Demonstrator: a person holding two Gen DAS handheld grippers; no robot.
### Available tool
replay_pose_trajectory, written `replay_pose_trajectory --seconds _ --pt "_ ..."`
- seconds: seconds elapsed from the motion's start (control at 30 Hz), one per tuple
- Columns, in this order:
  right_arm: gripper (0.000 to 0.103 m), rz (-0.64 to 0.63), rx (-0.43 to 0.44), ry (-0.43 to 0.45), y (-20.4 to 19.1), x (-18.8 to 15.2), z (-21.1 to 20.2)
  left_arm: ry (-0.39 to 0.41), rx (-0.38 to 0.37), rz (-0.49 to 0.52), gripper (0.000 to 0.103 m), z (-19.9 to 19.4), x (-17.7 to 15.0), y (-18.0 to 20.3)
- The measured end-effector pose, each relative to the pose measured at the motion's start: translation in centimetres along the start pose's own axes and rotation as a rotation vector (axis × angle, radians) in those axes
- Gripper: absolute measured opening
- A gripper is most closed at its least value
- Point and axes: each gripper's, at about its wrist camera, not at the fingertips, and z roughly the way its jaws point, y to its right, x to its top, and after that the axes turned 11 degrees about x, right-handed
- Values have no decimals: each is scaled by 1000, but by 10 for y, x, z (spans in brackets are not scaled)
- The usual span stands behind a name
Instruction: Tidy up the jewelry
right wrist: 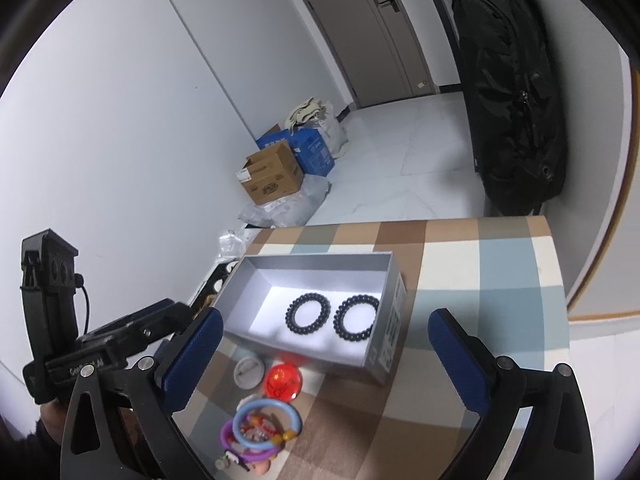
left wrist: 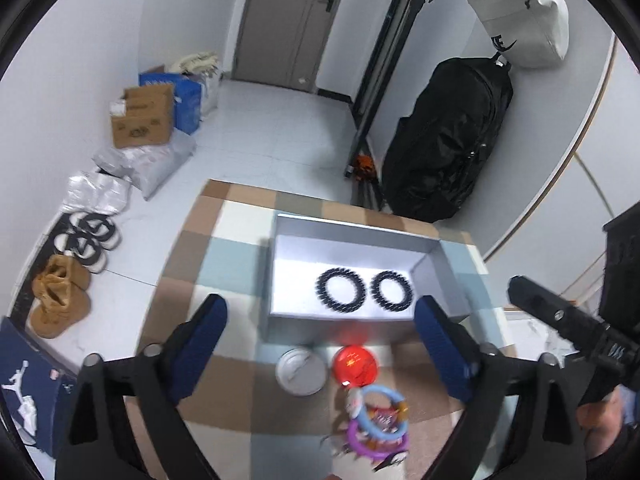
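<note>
Two black beaded bracelets [left wrist: 362,291] [right wrist: 332,316] lie side by side in a shallow grey box [left wrist: 280,276] [right wrist: 316,262] on a checked tablecloth [left wrist: 208,240] [right wrist: 480,280]. In front of the box sit a silver round badge [left wrist: 301,372] [right wrist: 249,372], a red round badge [left wrist: 356,366] [right wrist: 285,382] and a pile of blue and purple rings [left wrist: 378,426] [right wrist: 260,428]. My left gripper [left wrist: 320,332] hovers open over the box's near wall, nothing between its blue pads. My right gripper [right wrist: 326,340] is open too, above the box's near edge and empty.
The table's far edge drops to a white tiled floor with cardboard boxes [left wrist: 144,116] [right wrist: 272,178], plastic bags [left wrist: 148,164], slippers and boots [left wrist: 60,300] at the left. A black bag [left wrist: 448,140] [right wrist: 516,92] hangs at the back right. A hand [left wrist: 600,416] holds the other gripper's handle.
</note>
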Motion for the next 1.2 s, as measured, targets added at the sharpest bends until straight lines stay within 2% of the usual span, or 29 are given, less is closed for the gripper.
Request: replay_pose_trajectory --seconds 0.1,0.27,0.43,0.6,0.8,0.87,1.0,1.2 --pt "103 -11 -6 -9 -4 -5 -2 -1 34 26 93 -5 -11 0" --pt "103 -33 -15 -8 -11 -14 -10 2 48 44 93 -16 -27 -2" --pt "103 -34 -37 -7 -14 -25 -19 -74 5 4 93 -17 -48 -8" --pt "103 -31 -48 -23 -13 -34 -24 -109 25 52 93 -17 -62 0" --pt "103 -25 -50 -30 -14 -41 -30 -185 13 78 93 -12 -79 3" --pt "103 -12 -47 -32 -14 -44 -31 -212 16 95 86 -10 -84 5" --pt "103 -7 -52 -42 -13 -47 -30 -248 23 148 80 -5 -92 11" --pt "103 14 -35 -28 -10 -50 -36 -278 50 236 53 -2 -101 20"
